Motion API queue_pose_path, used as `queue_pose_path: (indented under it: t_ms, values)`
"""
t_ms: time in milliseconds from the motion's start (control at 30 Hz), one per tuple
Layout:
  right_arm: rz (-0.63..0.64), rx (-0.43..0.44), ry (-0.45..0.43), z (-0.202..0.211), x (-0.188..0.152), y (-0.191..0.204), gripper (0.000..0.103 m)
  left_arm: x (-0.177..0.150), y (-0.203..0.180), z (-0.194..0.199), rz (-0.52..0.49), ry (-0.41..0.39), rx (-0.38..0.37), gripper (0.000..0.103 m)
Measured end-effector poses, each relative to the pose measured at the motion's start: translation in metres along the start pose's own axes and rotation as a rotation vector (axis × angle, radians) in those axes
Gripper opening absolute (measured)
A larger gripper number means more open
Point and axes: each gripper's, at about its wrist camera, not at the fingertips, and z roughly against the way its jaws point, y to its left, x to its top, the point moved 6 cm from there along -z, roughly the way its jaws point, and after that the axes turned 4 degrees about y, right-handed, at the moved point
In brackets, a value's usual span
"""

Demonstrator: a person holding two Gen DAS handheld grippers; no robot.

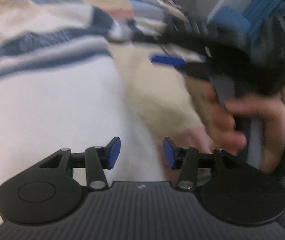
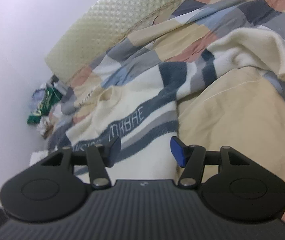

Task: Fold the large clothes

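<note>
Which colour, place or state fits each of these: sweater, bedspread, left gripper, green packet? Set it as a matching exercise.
Things:
1. sweater
2. bedspread
3. left gripper
4. green packet

Descriptions:
A. open, nothing between its pads
B. by the wall at the bed's edge
C. cream with dark blue lettered stripe
D. patchwork of beige, pink, grey, blue

Pairs: 1-C, 2-D, 3-A, 4-B

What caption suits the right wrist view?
Open right gripper over a cream sweater with navy and grey stripes on a patchwork bedspread.
</note>
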Motion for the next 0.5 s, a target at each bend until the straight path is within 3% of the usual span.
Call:
queue_pose_path:
  t_ms: [200, 367, 500]
  values:
    - [0.110, -0.034, 0.092, -0.026, -0.019, 0.021, 0.059, 0.019, 0.064, 0.027, 0.043, -0.093, 0.163, 0.053]
    - [0.195, -0.059, 0.176, -0.051, -0.041, 0.037, 0.058, 0.026, 0.115, 0.028, 0.077, -0.148, 0.288, 0.053]
    - [0.208, -0.105, 0.180, -0.061, -0.046, 0.039, 0.058, 0.023, 0.156, 0.024, 0.102, -0.166, 0.360, 0.053]
